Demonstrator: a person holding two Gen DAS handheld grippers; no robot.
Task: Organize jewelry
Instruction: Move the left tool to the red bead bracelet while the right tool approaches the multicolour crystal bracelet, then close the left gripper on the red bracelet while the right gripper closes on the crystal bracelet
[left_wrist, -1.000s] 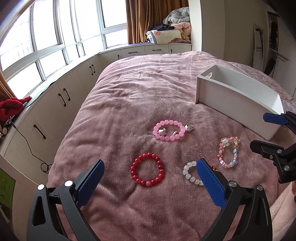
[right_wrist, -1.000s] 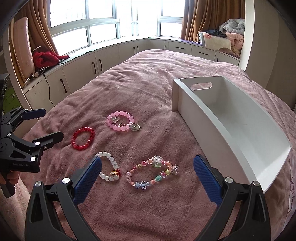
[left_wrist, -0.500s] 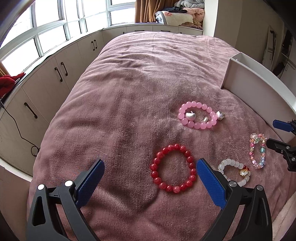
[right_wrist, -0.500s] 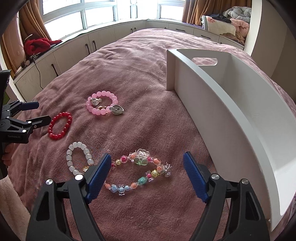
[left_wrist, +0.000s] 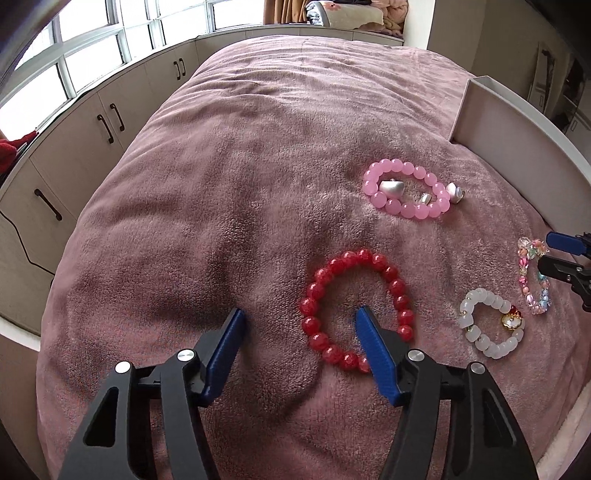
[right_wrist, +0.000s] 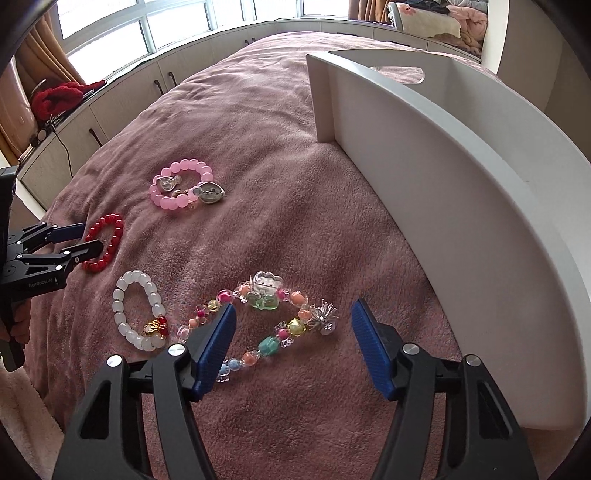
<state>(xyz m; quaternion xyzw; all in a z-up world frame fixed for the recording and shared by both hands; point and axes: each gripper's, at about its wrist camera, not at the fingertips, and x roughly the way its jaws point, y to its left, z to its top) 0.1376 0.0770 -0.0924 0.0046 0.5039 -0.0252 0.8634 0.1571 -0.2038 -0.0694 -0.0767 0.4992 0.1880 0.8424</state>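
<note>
Several bead bracelets lie on the pink blanket. My left gripper (left_wrist: 299, 317) is open and low over the red bracelet (left_wrist: 356, 308); its right finger sits inside the ring, its left finger outside the ring's left arc. My right gripper (right_wrist: 293, 314) is open and straddles the right half of the multicoloured bracelet (right_wrist: 264, 321). The white bracelet (right_wrist: 138, 310) with a gold charm lies to its left. The pink bracelet (right_wrist: 184, 188) with silver hearts lies farther back. The white bin (right_wrist: 461, 177) stands to the right.
The bed's left edge drops to low cabinets (left_wrist: 74, 147) under the windows. A red cloth (right_wrist: 59, 96) lies on the window ledge. Folded bedding (right_wrist: 436, 18) is piled at the back. Bare blanket (left_wrist: 240, 166) stretches behind and left of the bracelets.
Both grippers have moved forward and down toward the blanket and their jaws have narrowed. The left now straddles the red bracelet's left side; the right straddles the multicoloured bracelet.
</note>
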